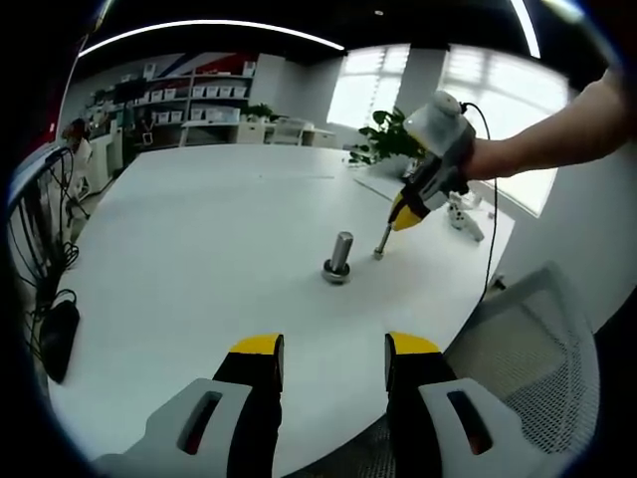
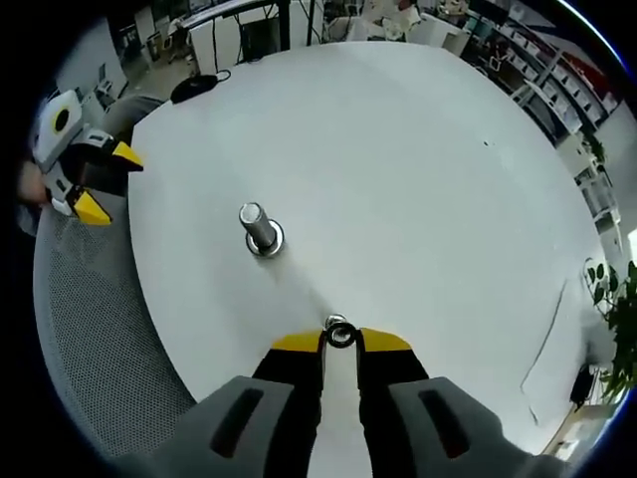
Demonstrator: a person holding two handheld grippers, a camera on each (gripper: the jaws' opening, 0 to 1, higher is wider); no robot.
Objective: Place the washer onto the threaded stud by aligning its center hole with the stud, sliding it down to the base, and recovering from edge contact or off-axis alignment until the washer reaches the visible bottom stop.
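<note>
A short metal threaded stud (image 1: 340, 252) stands upright on its round base on the white table (image 1: 199, 249). My left gripper (image 1: 335, 349) hangs open at the table's near edge, well short of the stud, with nothing between its yellow-tipped jaws. From the right a hand brings in my right gripper (image 1: 406, 212), its tips just right of the stud. In the right gripper view, the right gripper (image 2: 340, 342) is shut on a small metal washer (image 2: 339, 334) close above the tabletop. The stud (image 2: 257, 225) stands up and to the left of it, apart. The left gripper (image 2: 100, 179) shows open at far left.
A grey mesh chair (image 1: 542, 339) sits at the table's near edge, also visible as the chair (image 2: 90, 329). A black mouse (image 1: 55, 339) with cables lies at the left edge. A potted plant (image 1: 383, 134) and a white device (image 1: 463, 214) stand at the far right.
</note>
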